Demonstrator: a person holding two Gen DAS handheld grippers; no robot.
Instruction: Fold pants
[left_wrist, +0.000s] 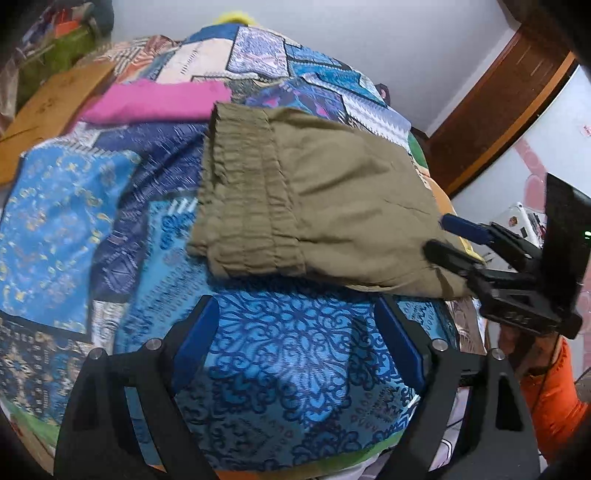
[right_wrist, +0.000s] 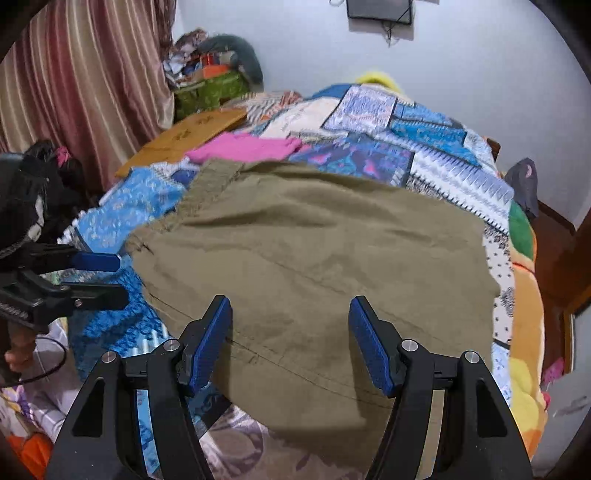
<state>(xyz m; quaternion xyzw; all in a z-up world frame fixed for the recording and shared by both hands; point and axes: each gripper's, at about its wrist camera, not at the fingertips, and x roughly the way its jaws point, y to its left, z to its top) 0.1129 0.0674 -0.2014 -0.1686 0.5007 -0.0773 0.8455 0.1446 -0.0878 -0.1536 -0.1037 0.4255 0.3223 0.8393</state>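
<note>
Nearest the left wrist camera is the patchwork bedspread, blue and busy with pattern, covering the bed that serves as the folding surface here. On it lie the khaki pants, already doubled into a compact block, elastic waistband toward the left of that view and the rest running off to the right. They sit near the bed's front edge, probably so that both hands can reach them without stretching. Behind them lies a pink garment, well apart and looking already folded and put aside; beyond that, a sheet of brown cardboard rests at the bed's far corner.

From the right wrist view the pants fill the middle, spread fairly flat with a seam running across the near part.

The left gripper hovers over bare bedspread just beside the near edge of the pants, angled downward; its jaws stand wide apart with only bedspread showing between them. The right gripper also points downward, poised over the near part of the pants; its jaws are parted and the pads do not appear to pinch the cloth. My guess is that a fold has just been laid and neither hand is holding anything.
</note>
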